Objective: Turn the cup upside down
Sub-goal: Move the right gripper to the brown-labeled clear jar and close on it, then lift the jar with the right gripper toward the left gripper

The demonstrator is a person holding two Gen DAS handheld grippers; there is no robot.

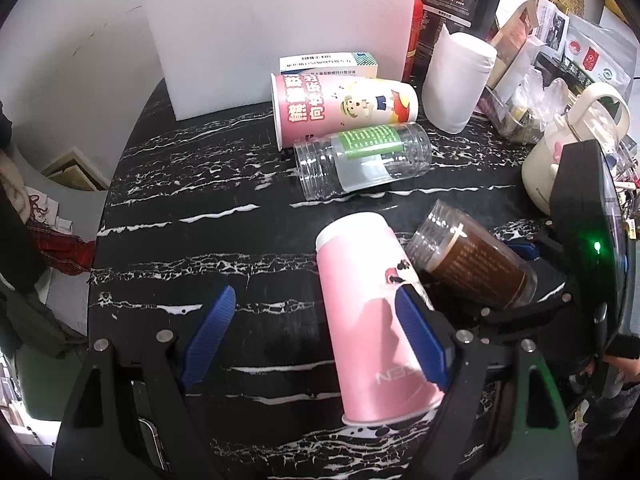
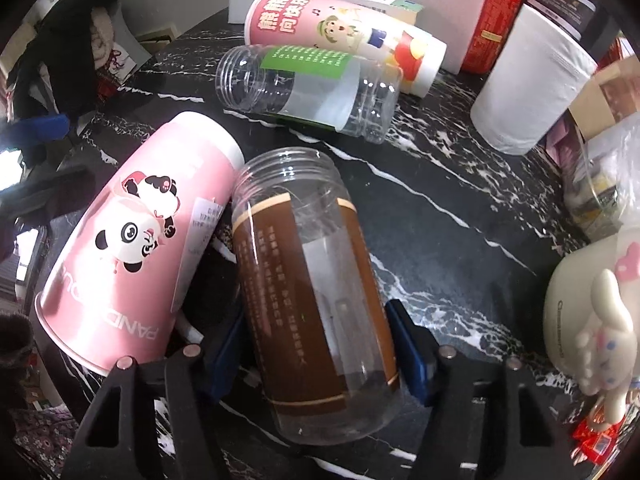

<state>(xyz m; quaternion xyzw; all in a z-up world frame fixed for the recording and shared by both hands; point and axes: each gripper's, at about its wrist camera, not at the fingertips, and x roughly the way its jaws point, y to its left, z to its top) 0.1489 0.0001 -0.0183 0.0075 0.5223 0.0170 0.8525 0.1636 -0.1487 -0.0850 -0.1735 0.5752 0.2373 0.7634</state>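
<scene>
A pink panda paper cup (image 1: 372,316) lies on its side on the black marble table (image 1: 200,216); it also shows in the right wrist view (image 2: 136,240). My left gripper (image 1: 316,332) is open, its right finger pad (image 1: 420,340) against the cup's side, the left pad apart from it. A clear jar with a brown label (image 2: 316,292) lies tilted between my right gripper's (image 2: 316,344) blue pads, which are shut on it; it also shows in the left wrist view (image 1: 476,264), touching the pink cup.
A second pink cartoon cup (image 1: 344,108) and a clear green-label jar (image 1: 364,160) lie on their sides farther back. A white paper roll (image 1: 460,80), white foam board (image 1: 280,28), cream kettle (image 1: 576,148) and cluttered packages stand behind and right. The table's left edge drops off.
</scene>
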